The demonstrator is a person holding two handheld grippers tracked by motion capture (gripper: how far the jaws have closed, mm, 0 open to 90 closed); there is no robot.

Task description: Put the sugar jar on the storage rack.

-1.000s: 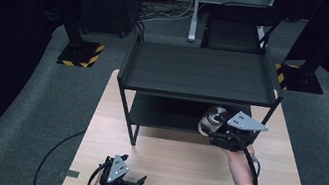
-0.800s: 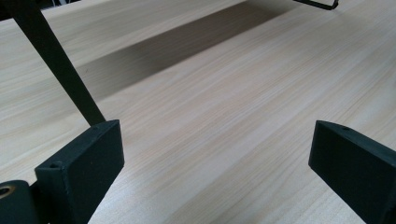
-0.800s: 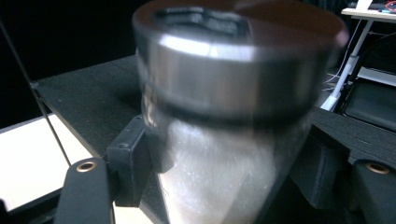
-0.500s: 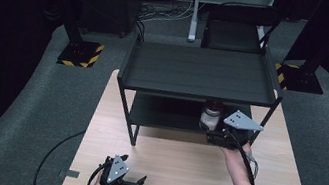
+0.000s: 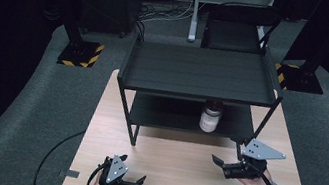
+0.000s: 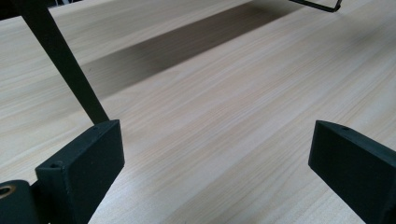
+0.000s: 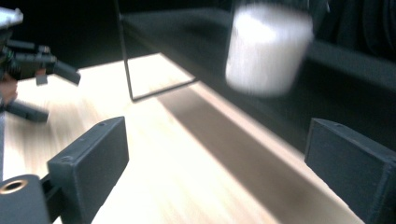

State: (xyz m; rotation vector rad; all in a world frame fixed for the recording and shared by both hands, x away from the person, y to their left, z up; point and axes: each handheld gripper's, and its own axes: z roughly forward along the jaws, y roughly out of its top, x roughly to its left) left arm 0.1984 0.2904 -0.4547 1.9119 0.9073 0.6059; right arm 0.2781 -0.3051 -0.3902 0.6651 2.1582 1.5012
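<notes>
**Jar set on lower shelf; right jaws released and clear**

I find the jar (image 5: pixel 210 119) upright on the lower shelf (image 5: pixel 169 113) of the black rack (image 5: pixel 201 73), toward its right half and close to the front edge; white body, dark lid tucked under the upper deck; in the right gripper view it (image 7: pixel 266 49) is blurred, ahead of the jaws and apart from them.

The right gripper (image 5: pixel 221 164) sits over the counter (image 5: pixel 179 171), off the rack's front right leg; its jaws have just been opening and stand wide with nothing between them; I judge this a release completed, the jar resting on its own base.

The left gripper (image 5: pixel 135 181) rests low near the counter's front edge, jaws wide and empty; in the left gripper view bare wood lies between the jaws and a rack leg (image 6: pixel 65 65) stands just beyond the left one; I judge it parked there to keep the shelf mouth free.

Edges and room: headroom above the lid is slight, so any re-entry must be level; the front right leg bounds the approach on that side; the counter between the two grippers is open; the jar's nearness to the shelf lip is the one point I would watch.
</notes>
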